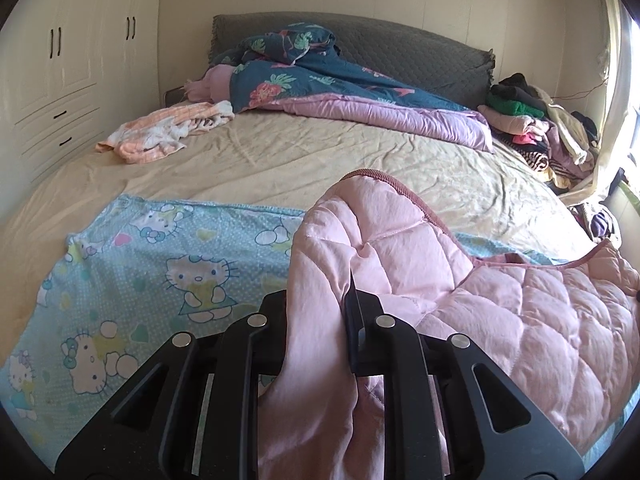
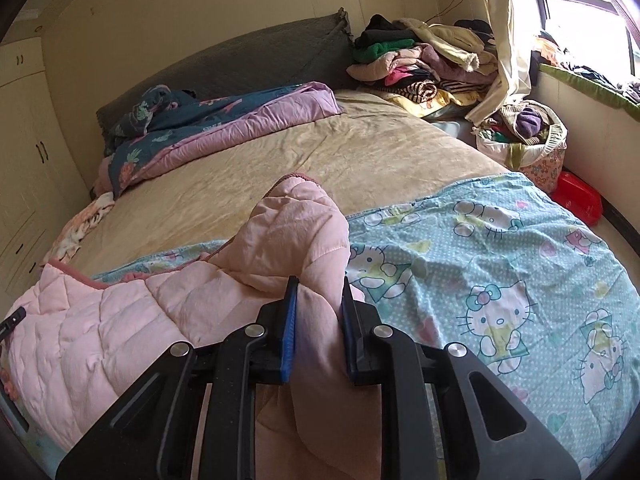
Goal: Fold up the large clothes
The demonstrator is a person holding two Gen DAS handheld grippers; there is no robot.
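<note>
Clearly, in the left wrist view, the left hand-held gripper (image 1: 316, 300) is clenched on a bunched edge of the pink quilted garment (image 1: 520, 320), the fabric rising in a hump straight ahead of its fingers and hanging back down between them. From this grip the rest of the garment stretches away to the gripper's right, low over the cartoon-cat blanket (image 1: 140, 272) that covers the near part of the bed (image 1: 280, 160). Ahead of the gripper lies bare bed sheet, with a floral duvet (image 1: 320, 76) well beyond.

Seen from the right wrist, the right hand-held gripper (image 2: 318, 300) is likewise clamped on a gathered fold of the same garment, pinched between its blue pads (image 2: 290, 320). Here the body of the garment runs off to the gripper's left, so its long axis lies across between the two grips, with neither hand plainly nearer the middle. The blanket spreads to this gripper's right and ahead.

By my judgement, the coming fold means carrying both held corners forward together, keeping that edge taut and level.
</note>
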